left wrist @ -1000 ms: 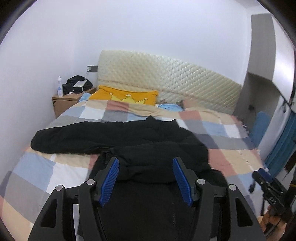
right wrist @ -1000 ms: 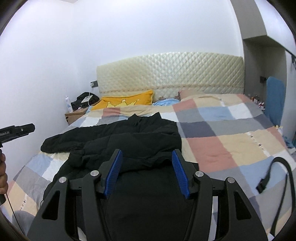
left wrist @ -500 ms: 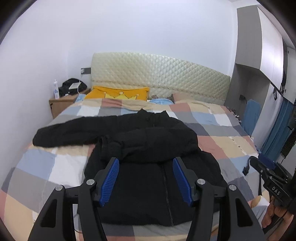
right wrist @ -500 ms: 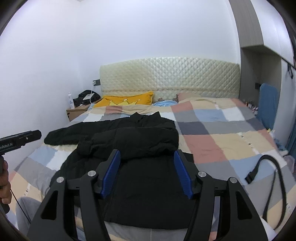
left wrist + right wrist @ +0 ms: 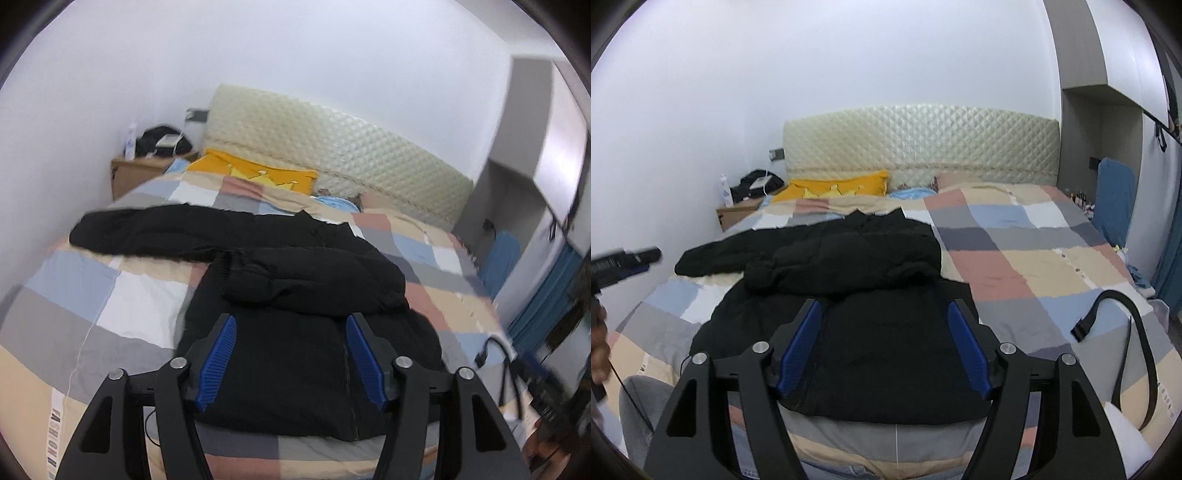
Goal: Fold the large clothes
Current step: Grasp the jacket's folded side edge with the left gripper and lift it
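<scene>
My right gripper (image 5: 884,345) hovers with jaws apart, just widened, nothing between them. Beyond them I see the black jacket (image 5: 849,295) on the checked quilt (image 5: 1015,258), one sleeve folded across its chest. A black strap (image 5: 1123,332) lies right.

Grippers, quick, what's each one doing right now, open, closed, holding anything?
Left gripper: open, holding nothing, above the black jacket.
Right gripper: open, holding nothing; its fingers have just been opening.

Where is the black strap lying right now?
The black strap lies on the checked quilt at the bed's near right corner in the right wrist view, right of the black jacket.
</scene>
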The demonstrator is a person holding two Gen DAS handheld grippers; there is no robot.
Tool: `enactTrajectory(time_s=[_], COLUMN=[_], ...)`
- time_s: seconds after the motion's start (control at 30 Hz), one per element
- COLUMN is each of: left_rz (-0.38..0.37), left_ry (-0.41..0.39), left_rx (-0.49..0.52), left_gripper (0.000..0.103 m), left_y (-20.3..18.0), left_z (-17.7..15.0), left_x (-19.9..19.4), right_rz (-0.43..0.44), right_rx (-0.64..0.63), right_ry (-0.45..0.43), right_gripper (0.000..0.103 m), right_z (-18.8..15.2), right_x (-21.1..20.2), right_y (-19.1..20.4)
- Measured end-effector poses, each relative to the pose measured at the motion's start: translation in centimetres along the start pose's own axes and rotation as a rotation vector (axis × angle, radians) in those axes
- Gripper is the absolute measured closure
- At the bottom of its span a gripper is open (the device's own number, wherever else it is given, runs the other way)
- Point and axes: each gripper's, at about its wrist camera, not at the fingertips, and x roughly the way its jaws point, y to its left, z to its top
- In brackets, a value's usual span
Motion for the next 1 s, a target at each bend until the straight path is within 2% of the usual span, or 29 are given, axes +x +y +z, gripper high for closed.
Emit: enactTrajectory(time_s=[0.1,0.23,0.27,0.33,0.4,0.43,0.47,0.53,0.6,0.73,0.9,1.0], left_rz=[-0.041,0.054,0.058,0.074,0.044,0.036,0.063,0.111,0.101,0.140,0.110,0.068], left_ry=[-0.047,-0.065,-0.056,-0.023,-0.001,0.000,0.002,0.024,0.047,0.044,0.038,-0.003], left_rx=[-0.133,-0.184,-0.200,-0.251,-0.276,-0.279,-0.274,-0.317,-0.394,-0.505,-0.653,-0.696], left_gripper=[0.039,0.035,0.032,0.031,0.031,0.026,0.023,0.023,0.023,0.023,0.023,0.023], left_y=[6.0,12.8,14.6,18.7,22.5,24.6,26.7,31.3,35.1,42.0,48.8,51.2], left_z=[2.4,5.9,6.8,8.3,9.3,9.8,10.1,10.3,10.2,9.2,7.7,7.5], left_x=[-0.6,0.2,0.9,3.0,5.3,6.7,8.2,11.5,14.3,18.9,24.2,26.1], right_rz=[-0.018,-0.021,-0.025,-0.028,-0.041,-0.046,-0.055,-0.083,-0.107,-0.146,-0.170,-0.181], right_rx=[0.005,0.027,0.022,0.015,0.014,0.019,0.032,0.066,0.075,0.071,0.071,0.080], right_ry=[0.002,0.008,0.012,0.024,0.035,0.041,0.038,0.009,0.010,0.021,0.057,0.071], right_gripper=[0.031,0.030,0.030,0.030,0.030,0.030,0.030,0.030,0.030,0.030,0.030,0.030], right_z=[0.0,0.1,0.1,0.0,-0.1,-0.1,-0.1,-0.1,0.2,0.6,0.3,0.2], right_x=[0.4,1.3,1.7,2.5,3.2,3.6,4.0,4.4,5.3,7.6,11.1,12.8], right_y=[0.3,0.8,1.2,1.8,2.4,2.6,2.8,3.0,3.4,4.5,5.6,5.8])
